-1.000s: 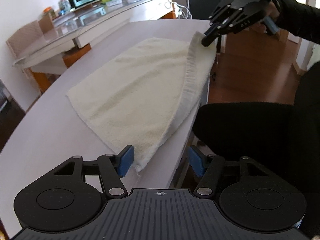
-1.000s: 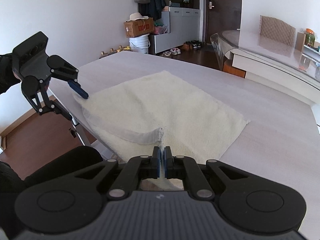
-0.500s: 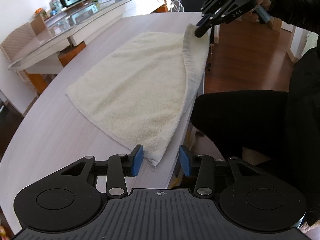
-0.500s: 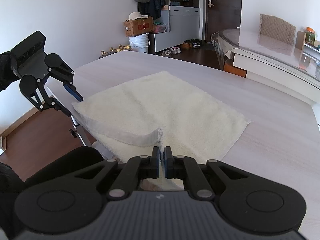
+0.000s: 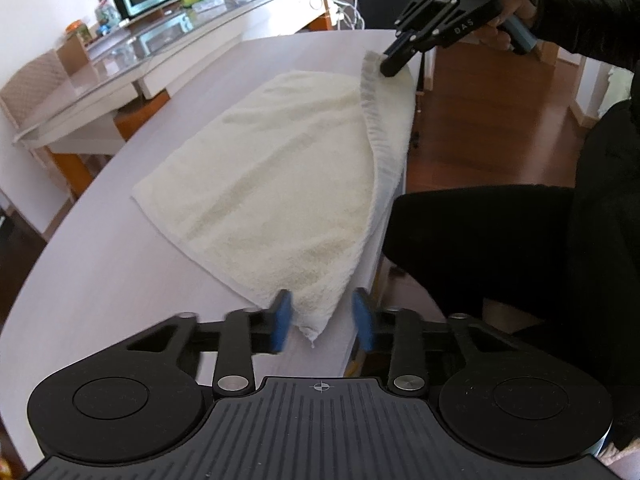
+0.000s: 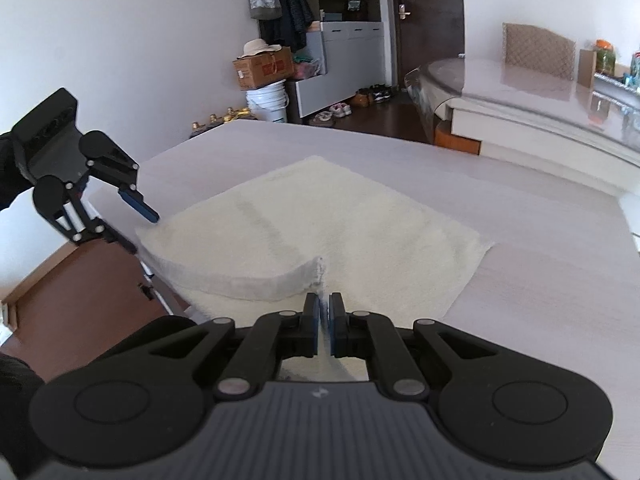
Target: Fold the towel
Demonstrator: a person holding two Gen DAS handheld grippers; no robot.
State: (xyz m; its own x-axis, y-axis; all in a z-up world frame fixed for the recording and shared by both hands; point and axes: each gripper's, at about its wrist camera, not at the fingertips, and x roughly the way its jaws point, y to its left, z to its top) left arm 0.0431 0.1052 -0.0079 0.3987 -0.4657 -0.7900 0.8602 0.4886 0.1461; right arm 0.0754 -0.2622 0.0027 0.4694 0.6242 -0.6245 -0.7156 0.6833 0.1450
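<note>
The cream towel is lying flat on the pale table, right by the near edge. One corner of it is lifted up a little, and its hem is curling over. The right gripper is pinching that corner tight between its blue pads. The left gripper is closing its jaws around the other near corner, which is sitting between the pads, but they are not squeezing it yet. A person in black sleeves is holding both tools.
</note>
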